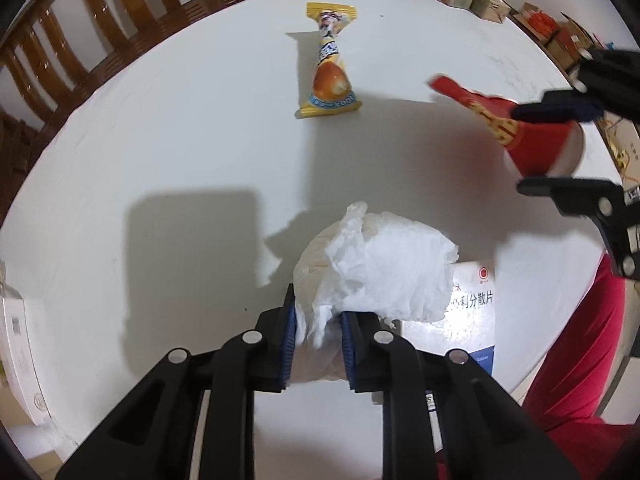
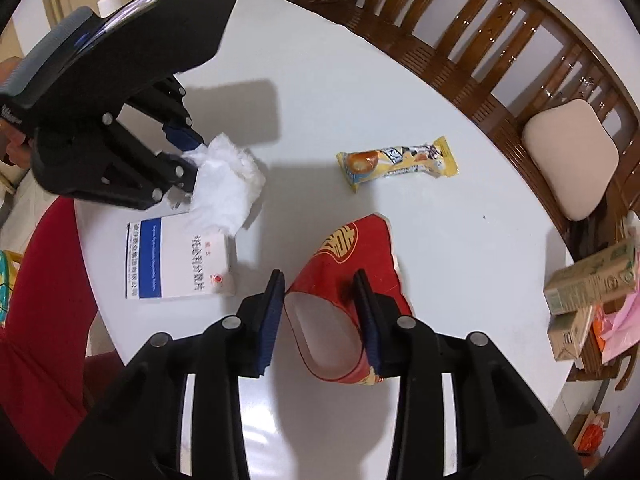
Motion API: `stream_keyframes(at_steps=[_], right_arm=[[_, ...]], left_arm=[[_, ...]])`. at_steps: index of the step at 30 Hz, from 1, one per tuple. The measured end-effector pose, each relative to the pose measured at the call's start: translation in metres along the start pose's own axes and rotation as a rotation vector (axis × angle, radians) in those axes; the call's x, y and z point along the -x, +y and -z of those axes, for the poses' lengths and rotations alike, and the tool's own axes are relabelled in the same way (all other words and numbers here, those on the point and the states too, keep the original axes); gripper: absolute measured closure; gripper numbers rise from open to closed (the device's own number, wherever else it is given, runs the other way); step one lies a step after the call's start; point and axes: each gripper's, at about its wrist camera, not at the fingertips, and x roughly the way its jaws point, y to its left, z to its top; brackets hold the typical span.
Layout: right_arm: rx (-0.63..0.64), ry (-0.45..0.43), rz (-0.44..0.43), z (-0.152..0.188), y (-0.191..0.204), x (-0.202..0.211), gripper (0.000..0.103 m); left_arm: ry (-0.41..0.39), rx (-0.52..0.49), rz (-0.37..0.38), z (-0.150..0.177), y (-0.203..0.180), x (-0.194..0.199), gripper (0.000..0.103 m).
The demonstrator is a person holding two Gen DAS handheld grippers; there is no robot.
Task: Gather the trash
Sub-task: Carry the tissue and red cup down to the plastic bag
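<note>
My left gripper (image 1: 316, 330) is shut on a crumpled white tissue (image 1: 384, 264) and holds it over the white round table (image 1: 180, 152). It also shows in the right wrist view (image 2: 188, 152), with the tissue (image 2: 228, 184). My right gripper (image 2: 320, 300) is shut on a crushed red paper cup (image 2: 352, 264), its jaws pressing the cup's sides. The cup (image 1: 528, 136) shows at the right of the left wrist view. A yellow snack wrapper (image 1: 330, 64) lies on the table, also seen in the right wrist view (image 2: 396, 162).
A white and blue medicine box (image 2: 176, 260) lies on the table beneath the tissue, also in the left wrist view (image 1: 468, 320). Wooden chairs (image 2: 500, 28) ring the table, one with a beige cushion (image 2: 572, 160). Cartons (image 2: 588, 284) stand at the table's edge.
</note>
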Motion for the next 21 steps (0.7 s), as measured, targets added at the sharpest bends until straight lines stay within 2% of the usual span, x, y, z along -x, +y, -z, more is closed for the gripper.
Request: stream_keyframes(at_steps=[8, 14, 21], right_arm=[[-0.010, -0.033, 0.032, 0.003, 0.005, 0.024, 0.068], [-0.015, -0.081, 0.067, 0.002, 0.007, 0.053, 0.068], [-0.019, -0.130, 0.090, 0.011, 0.025, 0.092, 0.068]], left_arm=[[-0.044, 0.028, -0.006, -0.005, 0.005, 0.020, 0.084], [-0.087, 0.050, -0.019, 0.006, 0.002, 0.050, 0.084], [-0.136, 0.028, -0.041, 0.029, -0.016, 0.088, 0.084]])
